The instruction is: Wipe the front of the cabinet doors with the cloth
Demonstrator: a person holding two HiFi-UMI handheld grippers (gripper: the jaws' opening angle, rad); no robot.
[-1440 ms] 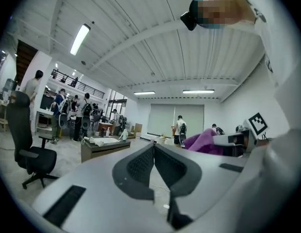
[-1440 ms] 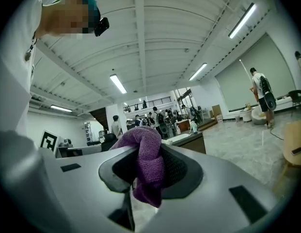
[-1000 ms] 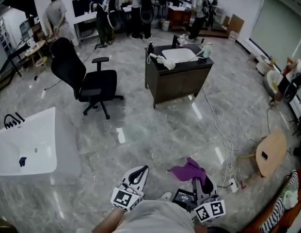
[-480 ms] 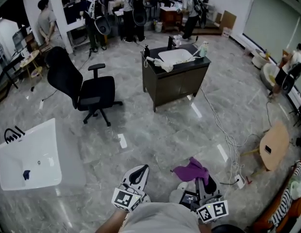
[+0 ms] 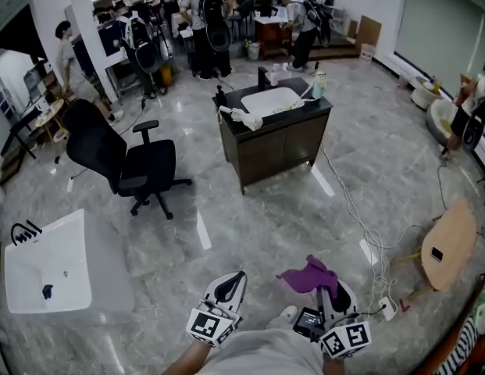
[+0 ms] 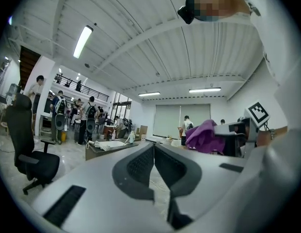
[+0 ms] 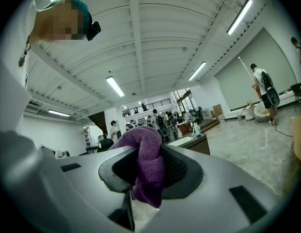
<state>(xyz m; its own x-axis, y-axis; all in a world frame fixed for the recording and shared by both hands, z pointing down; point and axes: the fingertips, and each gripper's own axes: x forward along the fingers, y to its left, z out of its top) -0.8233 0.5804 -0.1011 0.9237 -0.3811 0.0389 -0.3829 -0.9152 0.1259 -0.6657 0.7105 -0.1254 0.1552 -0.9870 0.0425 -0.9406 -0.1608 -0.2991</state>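
**Head view.** Compared with 1 second ago, the whole room sits differently in the picture. The cabinet (image 5: 277,143) is now a little lower and more to the left. The chair (image 5: 129,166) and the white basin (image 5: 47,264) have also gone lower, and more of the back of the room shows at the top. The 2 grippers keep nearly the same place at the bottom edge, and the cloth (image 5: 308,274) is still with the right one. The left gripper (image 5: 229,281) points ahead with its jaws together and carries nothing. The right gripper (image 5: 329,291) points the same way, just beside it. The purple cloth bunches over its front end and hangs a little to the left of it. The cloth is well apart from the cabinet, with a wide stretch of marble floor (image 5: 250,233) between them. The doors face the person.

**Left gripper view.** The left gripper (image 6: 153,148) has its 2 jaws closed on each other with nothing between them. The cabinet (image 6: 109,148) stands far ahead, to the left of the jaw tips. The cloth (image 6: 204,136) shows at the right, up at the tip of the other gripper.

**Right gripper view.** The right gripper (image 7: 149,152) is clamped on the cloth (image 7: 146,171). The fabric fills the gap between the pads, rises over the tips and hangs down below them. The cabinet (image 7: 193,143) is far behind, just right of the cloth.
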